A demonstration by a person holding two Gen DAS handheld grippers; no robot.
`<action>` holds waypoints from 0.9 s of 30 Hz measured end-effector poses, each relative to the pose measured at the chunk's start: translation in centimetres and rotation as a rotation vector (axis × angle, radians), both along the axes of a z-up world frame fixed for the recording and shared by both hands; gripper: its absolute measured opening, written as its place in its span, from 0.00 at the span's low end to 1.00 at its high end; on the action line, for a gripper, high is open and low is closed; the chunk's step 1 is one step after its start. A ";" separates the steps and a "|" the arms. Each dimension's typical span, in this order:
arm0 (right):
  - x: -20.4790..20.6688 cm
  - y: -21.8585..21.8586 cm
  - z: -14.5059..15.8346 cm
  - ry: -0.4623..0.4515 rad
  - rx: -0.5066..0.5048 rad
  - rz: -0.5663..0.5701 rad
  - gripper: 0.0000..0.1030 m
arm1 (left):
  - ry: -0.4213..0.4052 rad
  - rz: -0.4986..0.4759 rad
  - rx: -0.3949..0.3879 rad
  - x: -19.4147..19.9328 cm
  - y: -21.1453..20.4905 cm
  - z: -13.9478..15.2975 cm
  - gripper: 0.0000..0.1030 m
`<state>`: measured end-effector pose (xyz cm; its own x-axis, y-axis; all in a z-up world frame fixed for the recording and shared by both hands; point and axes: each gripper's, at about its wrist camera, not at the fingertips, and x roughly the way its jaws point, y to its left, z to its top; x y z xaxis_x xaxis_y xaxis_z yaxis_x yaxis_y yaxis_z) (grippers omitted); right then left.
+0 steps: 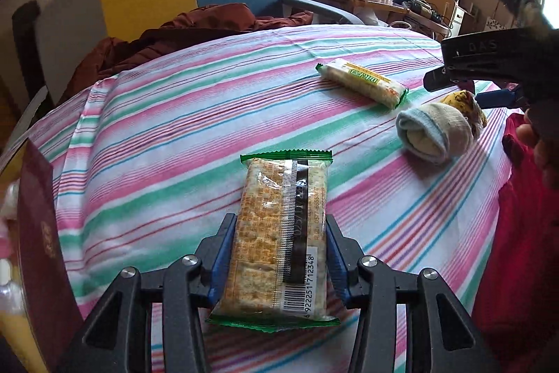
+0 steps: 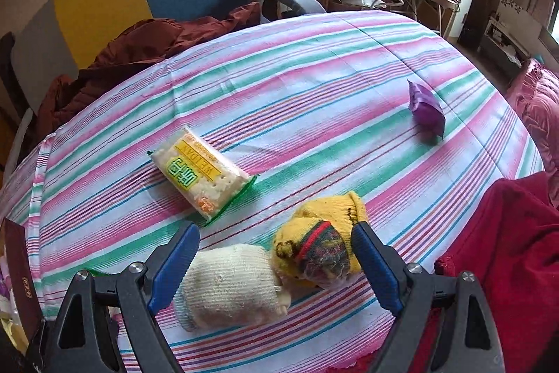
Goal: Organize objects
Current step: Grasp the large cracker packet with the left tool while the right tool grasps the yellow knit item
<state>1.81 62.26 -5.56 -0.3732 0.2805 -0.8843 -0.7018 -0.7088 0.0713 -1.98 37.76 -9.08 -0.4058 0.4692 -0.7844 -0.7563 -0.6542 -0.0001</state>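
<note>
Firmly, the left gripper (image 1: 281, 254) pinched a cracker pack (image 1: 279, 233) by its long sides, the blue ribbed pads (image 1: 221, 263) pressed against the clear crinkled film. That pack was a flat oblong with green serrated end seals, its back seam and barcode facing up, and its long axis ran straight away from the left wrist camera, over the striped sheet (image 1: 195, 114). Whether it was lifted or lay on the cloth could not be told.

A second cracker pack (image 2: 201, 175) lay flat on the sheet, label up, its long axis set diagonally across the stripes; in the left wrist view it (image 1: 363, 83) sat well apart from the held one.

The right gripper (image 2: 274, 263) stood wide, its jaws gripping nothing, above two rolled sock bundles. The cream sock (image 2: 232, 285) was a soft ribbed knit cylinder lying near the left pad, its axis roughly crosswise between the fingers. The yellow sock (image 2: 325, 233), fuzzy, with a red, green and dark striped patch, touched the cream one and lay just beside the right pad.

A purple foil pouch (image 2: 426, 109), puffy and glossy, lay far off on the sheet. A red cloth (image 2: 506, 250) bunched at the right edge, and a brown quilted jacket (image 2: 157, 41) at the far one.
</note>
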 end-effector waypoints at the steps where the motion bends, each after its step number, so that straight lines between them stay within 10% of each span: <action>1: 0.0 0.1 -0.3 -0.011 -0.011 0.002 0.87 | 0.002 0.003 -0.001 0.2 -0.3 0.0 0.47; 27: 1.0 2.1 -1.1 0.029 -0.130 -0.076 0.86 | 0.011 0.038 0.010 1.4 -3.5 0.1 0.47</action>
<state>2.83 64.33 -6.64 -0.3814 0.1928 -0.9041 -0.7496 -0.6369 0.1804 -0.59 34.28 -8.95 -0.4323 0.4609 -0.7751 -0.7309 -0.6824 0.0019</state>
